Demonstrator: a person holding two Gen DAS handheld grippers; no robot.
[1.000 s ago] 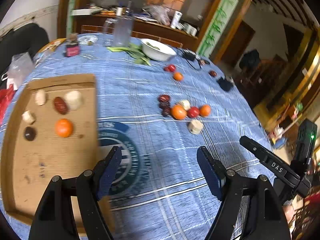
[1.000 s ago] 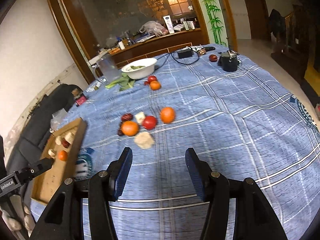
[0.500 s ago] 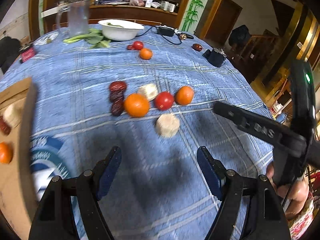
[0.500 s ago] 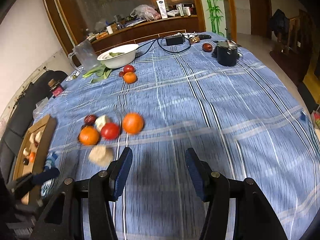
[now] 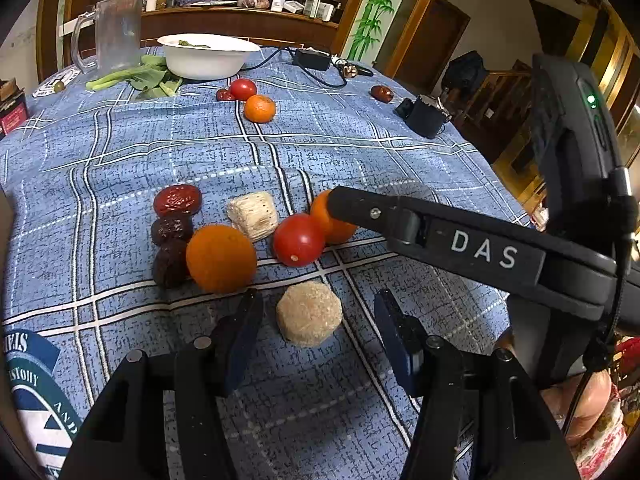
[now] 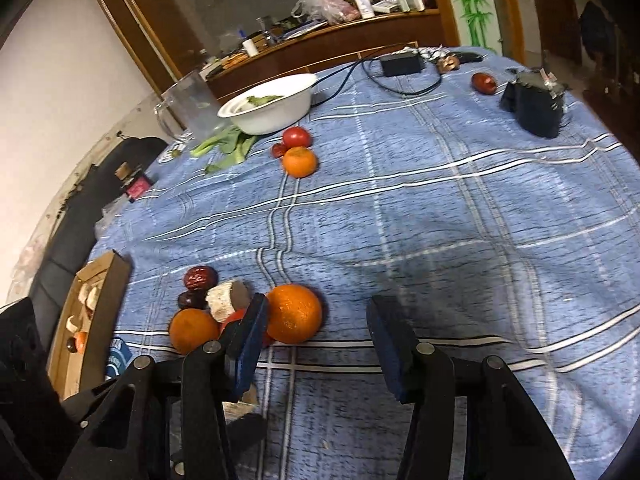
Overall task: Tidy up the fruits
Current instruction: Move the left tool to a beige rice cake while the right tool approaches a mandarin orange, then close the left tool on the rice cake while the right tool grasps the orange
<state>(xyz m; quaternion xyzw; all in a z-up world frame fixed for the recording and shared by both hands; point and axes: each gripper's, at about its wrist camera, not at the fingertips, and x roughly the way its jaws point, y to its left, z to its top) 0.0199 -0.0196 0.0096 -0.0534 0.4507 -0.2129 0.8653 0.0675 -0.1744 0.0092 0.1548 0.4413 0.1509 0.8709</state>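
Nearest, the left gripper (image 5: 316, 316) was seen with jaws spread wide and empty, brought in a second's time from beside the cardboard tray (image 6: 98, 304) to straddle a tan round piece (image 5: 309, 313) on the blue checked cloth (image 5: 200, 152). The right gripper (image 6: 316, 334), likewise unclenched and empty, had been lowered beside an orange (image 6: 294, 319), its left finger against the fruit. Beyond were clustered a tomato (image 5: 299, 239), another orange (image 5: 221, 258), a pale chunk (image 5: 253, 215) and red dates (image 5: 177, 200). Farthest, a white bowl (image 5: 208, 56) was seen. A double pick-up was judged imminent; the tray stood well left
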